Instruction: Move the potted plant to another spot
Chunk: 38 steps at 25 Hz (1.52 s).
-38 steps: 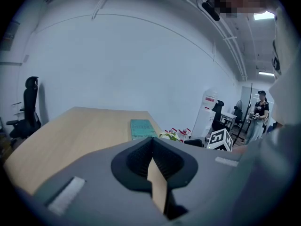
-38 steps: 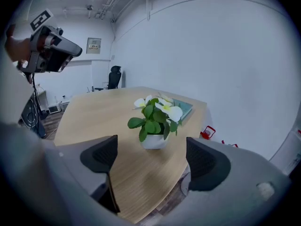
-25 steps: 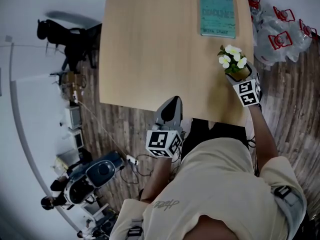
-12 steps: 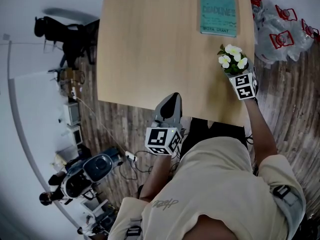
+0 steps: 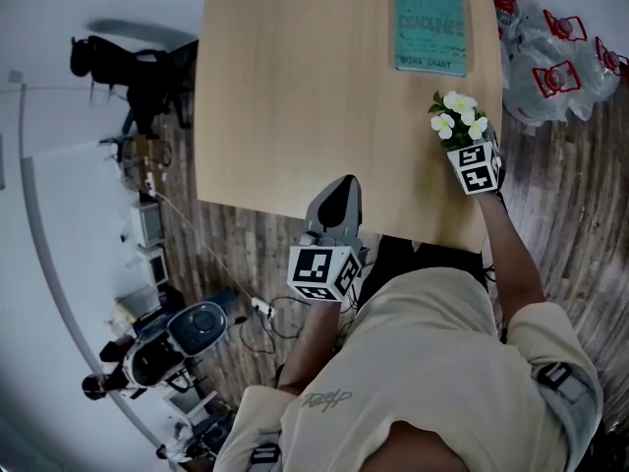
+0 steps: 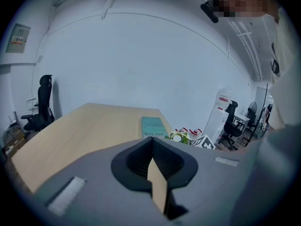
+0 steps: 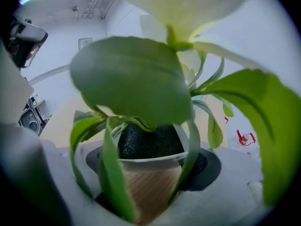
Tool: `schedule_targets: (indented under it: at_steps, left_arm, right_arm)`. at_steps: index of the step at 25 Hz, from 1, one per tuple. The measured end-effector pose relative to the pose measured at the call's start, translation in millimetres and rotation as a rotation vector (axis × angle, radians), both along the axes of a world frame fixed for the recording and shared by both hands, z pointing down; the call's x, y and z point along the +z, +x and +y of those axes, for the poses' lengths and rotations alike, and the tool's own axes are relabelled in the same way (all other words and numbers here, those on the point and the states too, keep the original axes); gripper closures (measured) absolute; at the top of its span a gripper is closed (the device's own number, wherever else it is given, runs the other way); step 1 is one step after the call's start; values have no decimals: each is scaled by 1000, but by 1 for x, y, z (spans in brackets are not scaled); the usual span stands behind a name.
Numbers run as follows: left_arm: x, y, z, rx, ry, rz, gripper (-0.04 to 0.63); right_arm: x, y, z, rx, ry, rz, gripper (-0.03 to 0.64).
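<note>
My right tongs [image 5: 469, 147], just closing, clamp the plant [image 5: 458, 116] by its pot near the worktop [image 5: 295, 87] edge. I'd lift straight, keeping it upright. Left tongs [image 5: 342, 187] together, empty.

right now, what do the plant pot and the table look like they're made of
plant pot: tan, finely ribbed wall under a smooth pale rim, matte; probably plastic, though it could be a woven-look wrap. table: even light tan top with low sheen; wood or wood-look laminate, can't tell which.
</note>
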State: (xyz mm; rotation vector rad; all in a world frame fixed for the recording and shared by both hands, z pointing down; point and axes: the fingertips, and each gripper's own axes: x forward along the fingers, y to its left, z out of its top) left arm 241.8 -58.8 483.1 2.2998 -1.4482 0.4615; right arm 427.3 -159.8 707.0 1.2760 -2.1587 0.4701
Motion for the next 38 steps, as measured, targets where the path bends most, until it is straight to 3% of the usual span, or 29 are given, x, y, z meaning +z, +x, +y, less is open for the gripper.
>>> schedule_targets:
  at_steps: [16,26,33,38]
  left_arm:
    - [0,2,1,19,20,-54,581]
    - [4,-16,15,-5,21,-13,581]
    - [-6,-30,19,22,88,32,581]
    - [-14,-62,28,3,116,73,581]
  right_arm:
    - [-15,8,11,-11,20,-12,275]
    - [-30,6,42,-15,14,12,275]
    - [-52,12,67,28,37,40,275]
    - [-81,1,81,54,66,43,275]
